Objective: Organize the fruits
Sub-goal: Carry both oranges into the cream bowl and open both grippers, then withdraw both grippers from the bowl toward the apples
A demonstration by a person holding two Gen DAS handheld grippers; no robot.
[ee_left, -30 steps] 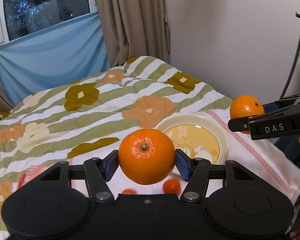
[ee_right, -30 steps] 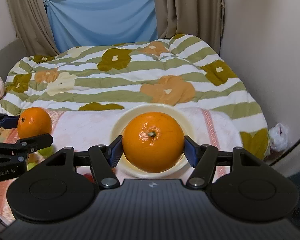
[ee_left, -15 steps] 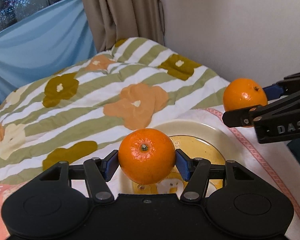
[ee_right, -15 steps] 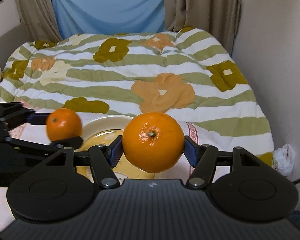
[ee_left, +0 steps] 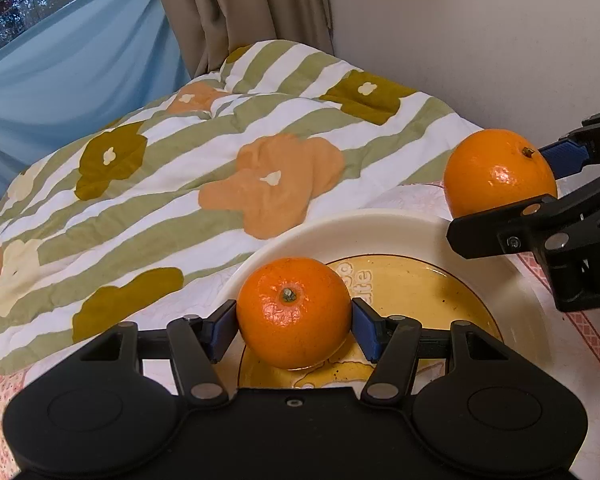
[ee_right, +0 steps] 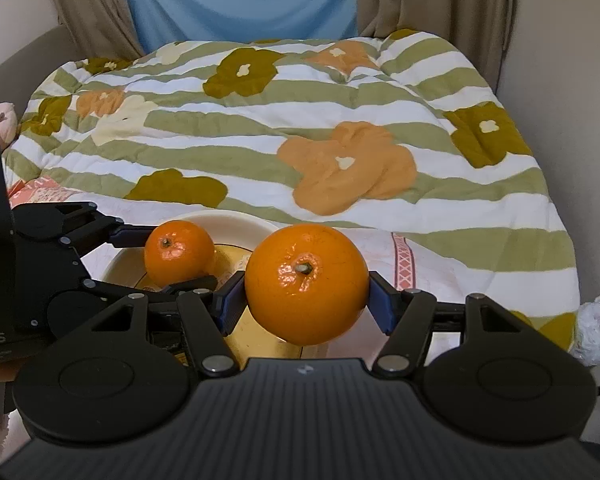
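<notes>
both round glossy oranges (ee_left: 294, 314) lowered over plate (ee_left: 380, 228)

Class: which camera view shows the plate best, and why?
The left wrist view: the plate shows its cream rim and yellow centre with lettering. In the right wrist view, the left gripper and both oranges hide most of it.

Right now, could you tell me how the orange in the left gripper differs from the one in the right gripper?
The left gripper's orange looks smaller and hangs over the plate; the right gripper's orange looks larger and sits at the plate's right edge. Both are clamped between blue pads, stems facing the cameras.
</notes>
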